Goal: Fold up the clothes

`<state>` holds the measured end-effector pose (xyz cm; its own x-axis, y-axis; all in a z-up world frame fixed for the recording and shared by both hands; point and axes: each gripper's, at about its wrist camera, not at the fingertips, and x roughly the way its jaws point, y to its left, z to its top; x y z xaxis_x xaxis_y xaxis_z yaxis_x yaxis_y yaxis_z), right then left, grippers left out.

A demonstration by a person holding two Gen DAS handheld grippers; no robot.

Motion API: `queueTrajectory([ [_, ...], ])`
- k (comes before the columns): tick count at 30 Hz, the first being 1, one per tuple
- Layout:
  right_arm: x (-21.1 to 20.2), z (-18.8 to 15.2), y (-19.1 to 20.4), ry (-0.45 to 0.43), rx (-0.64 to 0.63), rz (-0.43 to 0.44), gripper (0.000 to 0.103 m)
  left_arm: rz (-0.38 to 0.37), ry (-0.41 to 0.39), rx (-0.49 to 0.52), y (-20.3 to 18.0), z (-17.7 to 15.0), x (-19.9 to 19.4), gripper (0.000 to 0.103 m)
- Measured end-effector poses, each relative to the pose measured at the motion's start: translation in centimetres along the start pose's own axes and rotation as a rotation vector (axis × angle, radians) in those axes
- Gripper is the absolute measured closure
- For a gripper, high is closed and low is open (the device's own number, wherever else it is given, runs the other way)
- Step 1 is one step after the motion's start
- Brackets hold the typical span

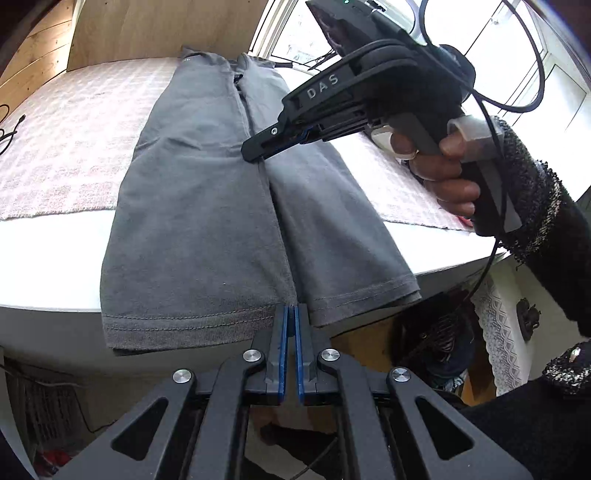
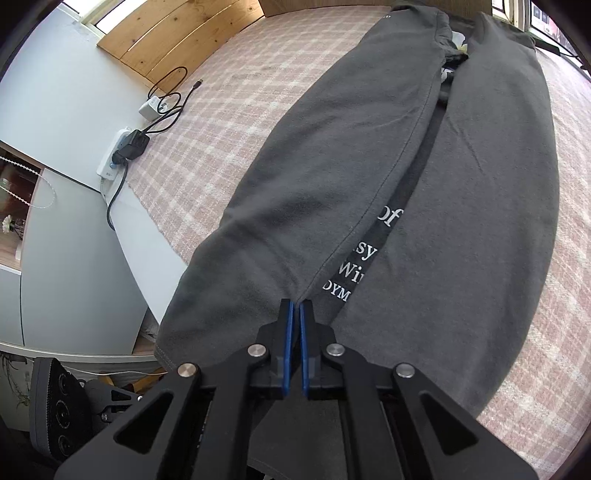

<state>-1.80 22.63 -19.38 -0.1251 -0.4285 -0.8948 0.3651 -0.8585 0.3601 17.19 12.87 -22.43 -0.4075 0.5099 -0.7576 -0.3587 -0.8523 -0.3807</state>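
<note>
A grey T-shirt [image 1: 199, 221] lies lengthwise on the plaid cloth, its two sides folded inward and meeting along the middle. In the right wrist view a dark strip with white lettering [image 2: 354, 266] shows between the shirt's [image 2: 314, 184] flaps. My left gripper [image 1: 293, 308] is at the hem at the near table edge, where the flaps meet, with its jaws shut on the fabric there. My right gripper [image 1: 255, 157], held by a hand [image 1: 443, 177], is halfway up the shirt on the middle line. Its tips [image 2: 296, 304] pinch the left flap's inner edge, and creases run out from them.
The pink plaid cloth [image 2: 221, 110] covers a white table [image 1: 55, 266]; the hem hangs slightly over the near edge. A power strip [image 2: 114, 158] with plugs and cables sits at the cloth's left edge. Wooden boards [image 2: 177, 33] stand behind, and a window [image 1: 498, 55] is at the far right.
</note>
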Motion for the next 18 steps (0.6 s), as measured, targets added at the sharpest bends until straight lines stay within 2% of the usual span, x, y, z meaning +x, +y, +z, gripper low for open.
queueTrajectory([
  [2, -0.4, -0.1, 0.2, 0.002, -0.035, -0.033, 0.099, -0.015, -0.001, 0.011, -0.8, 0.3, 0.0, 0.100],
  [5, -0.3, -0.1, 0.4, 0.021, -0.074, -0.075, 0.098, 0.018, 0.068, 0.001, -0.7, 0.0, 1.4, 0.099],
  [6, 0.1, -0.1, 0.2, 0.051, -0.069, -0.091, 0.096, 0.020, 0.090, -0.012, -0.5, -0.3, 1.5, 0.099],
  [7, 0.4, -0.1, 0.0, 0.078, -0.065, -0.104, 0.089, 0.008, 0.094, -0.022, -0.3, -0.9, 0.6, 0.099],
  [8, 0.3, -0.2, 0.0, 0.091, -0.065, -0.115, 0.086, 0.001, 0.092, -0.033, -0.1, -1.4, -0.4, 0.097],
  [9, -0.3, -0.5, -0.1, 0.073, -0.070, -0.126, 0.086, 0.014, 0.073, -0.046, 0.4, -1.7, -1.7, 0.090],
  [10, -1.1, -0.7, -0.2, 0.047, -0.071, -0.149, 0.085, 0.036, 0.055, -0.071, 1.4, -2.0, -3.0, 0.085],
  [12, -2.8, -1.2, -0.1, -0.013, -0.071, -0.178, 0.085, 0.076, 0.027, -0.159, 4.5, -2.3, -5.3, 0.085],
  [15, -4.0, -1.5, 0.8, -0.071, -0.089, -0.102, 0.085, 0.095, 0.005, -0.303, 9.0, -1.8, -6.1, 0.085],
  [18, -1.9, -2.0, 2.5, -0.032, -0.133, -0.098, 0.085, 0.075, 0.008, -0.348, 11.1, -0.7, -4.9, 0.082],
])
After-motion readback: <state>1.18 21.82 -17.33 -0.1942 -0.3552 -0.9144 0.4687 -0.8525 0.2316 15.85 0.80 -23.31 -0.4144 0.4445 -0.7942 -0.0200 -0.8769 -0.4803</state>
